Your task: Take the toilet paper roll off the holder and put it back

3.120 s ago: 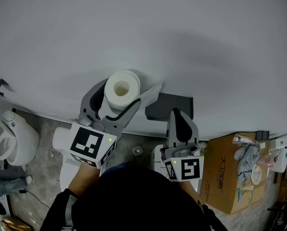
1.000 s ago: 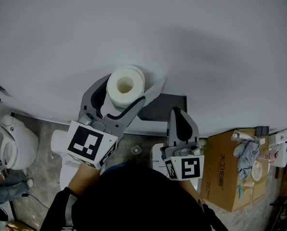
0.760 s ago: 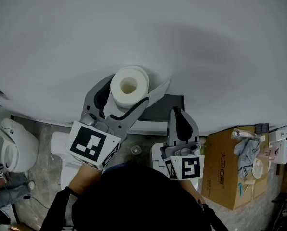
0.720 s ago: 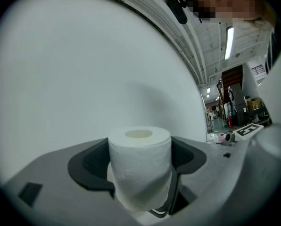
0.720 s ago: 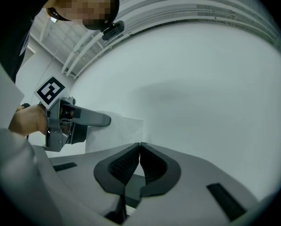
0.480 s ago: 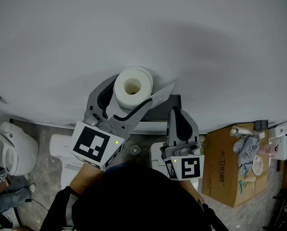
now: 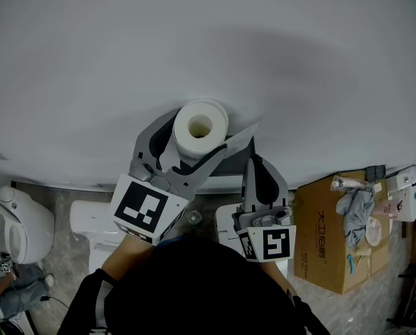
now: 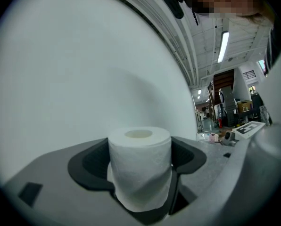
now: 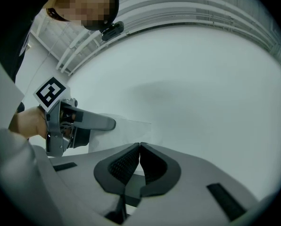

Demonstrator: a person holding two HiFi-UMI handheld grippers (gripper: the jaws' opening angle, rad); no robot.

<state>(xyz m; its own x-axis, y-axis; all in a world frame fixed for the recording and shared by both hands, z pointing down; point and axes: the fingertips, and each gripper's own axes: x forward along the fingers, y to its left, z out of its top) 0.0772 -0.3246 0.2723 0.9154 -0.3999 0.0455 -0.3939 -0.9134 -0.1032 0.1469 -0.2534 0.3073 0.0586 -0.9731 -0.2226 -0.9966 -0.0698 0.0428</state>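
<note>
A white toilet paper roll (image 7: 201, 126) stands upright between the jaws of my left gripper (image 7: 202, 132), which is shut on it, close to the white wall. In the left gripper view the roll (image 8: 139, 166) fills the gap between the dark pads, and a loose sheet (image 7: 240, 134) trails off to the right. The dark holder (image 7: 229, 165) on the wall is mostly hidden behind the left gripper's finger. Just right of the roll, my right gripper (image 7: 256, 162) is shut on nothing. Its jaws (image 9: 139, 148) meet in the right gripper view, where the left gripper (image 9: 81, 122) shows at left.
The white wall (image 7: 194, 40) fills the upper half of the head view. A cardboard box (image 7: 330, 236) with cloth and small items on top stands at the lower right. A white toilet (image 7: 16, 222) is at the lower left, and a white unit (image 7: 89, 222) sits beside it.
My left gripper has carried the roll to the right, closer to the holder and the right gripper. The right gripper has stayed where it was, shut.
</note>
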